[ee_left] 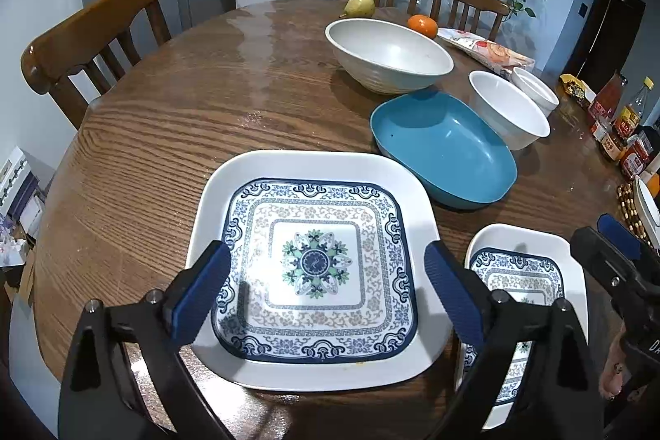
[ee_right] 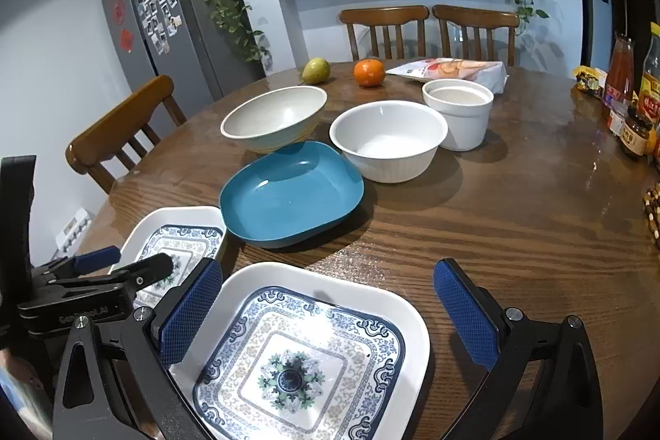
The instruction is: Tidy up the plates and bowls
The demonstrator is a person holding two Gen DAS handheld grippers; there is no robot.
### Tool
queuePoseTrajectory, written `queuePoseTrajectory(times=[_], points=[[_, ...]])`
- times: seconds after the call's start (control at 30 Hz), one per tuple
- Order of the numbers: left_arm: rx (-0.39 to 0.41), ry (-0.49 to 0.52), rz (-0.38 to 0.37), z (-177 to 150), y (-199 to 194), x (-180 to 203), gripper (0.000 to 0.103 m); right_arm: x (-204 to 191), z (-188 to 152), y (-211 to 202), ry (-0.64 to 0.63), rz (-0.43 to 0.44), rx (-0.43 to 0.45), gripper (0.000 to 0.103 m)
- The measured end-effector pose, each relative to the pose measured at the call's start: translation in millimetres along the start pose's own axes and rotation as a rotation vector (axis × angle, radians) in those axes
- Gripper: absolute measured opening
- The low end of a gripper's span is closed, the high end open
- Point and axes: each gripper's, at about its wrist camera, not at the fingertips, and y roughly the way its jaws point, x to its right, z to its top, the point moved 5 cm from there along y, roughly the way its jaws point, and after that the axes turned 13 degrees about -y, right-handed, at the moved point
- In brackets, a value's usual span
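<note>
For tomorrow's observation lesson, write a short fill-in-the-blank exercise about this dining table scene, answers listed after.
1. The two patterned plates are ___ in shape.
2. The dish between the plates and the white bowls is coloured ___.
3. Beside the pear sits an ___.
4. Both the left gripper and right gripper are ___.

Answers: square; blue; orange; open

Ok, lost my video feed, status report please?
Left gripper open over one patterned plate. Right gripper open over the other plate. Nothing gripped. Blue dish and three bowls sit beyond, nothing in the way.
</note>
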Motion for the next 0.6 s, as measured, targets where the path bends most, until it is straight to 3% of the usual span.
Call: queuePoseTrajectory(times=[0.6], points=[[0.003,0.015,-0.021,-0.9,-2.6,1.6,0.093,-1.8,0.3,2.2,0.000,0.003,-0.002,0.103]])
